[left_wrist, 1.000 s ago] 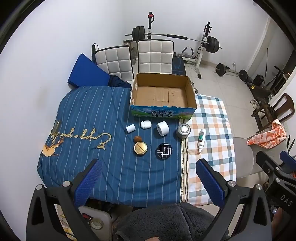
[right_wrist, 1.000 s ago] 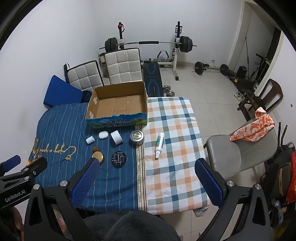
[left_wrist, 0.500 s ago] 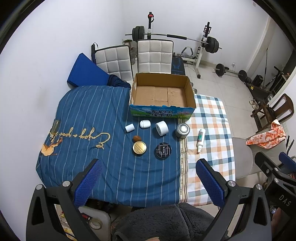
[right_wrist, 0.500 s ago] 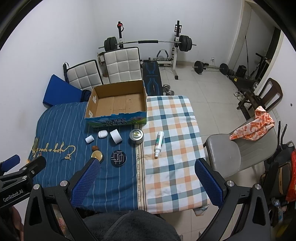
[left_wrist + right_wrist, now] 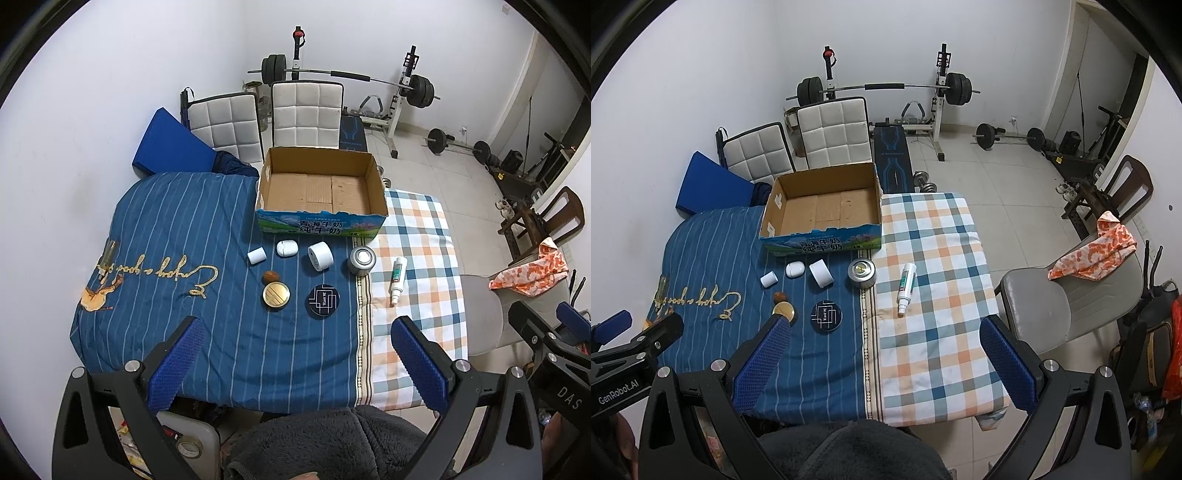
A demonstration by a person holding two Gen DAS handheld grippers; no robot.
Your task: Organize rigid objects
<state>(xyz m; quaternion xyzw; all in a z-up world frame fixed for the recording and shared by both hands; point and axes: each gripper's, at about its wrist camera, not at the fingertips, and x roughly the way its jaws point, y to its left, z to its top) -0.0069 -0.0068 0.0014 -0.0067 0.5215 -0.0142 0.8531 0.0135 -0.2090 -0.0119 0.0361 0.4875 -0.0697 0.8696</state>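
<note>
Nothing picked yet: my left gripper (image 5: 293,354) and right gripper (image 5: 886,356) both wide, empty, next reach spray bottle (image 5: 906,282) for cardboard box (image 5: 822,236).

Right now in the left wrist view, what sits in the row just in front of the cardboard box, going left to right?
Small white cylinder → white rounded case → white tape roll → silver tin → white spray bottle, which lies on the checked cloth; the others are on the blue striped cloth.
</note>
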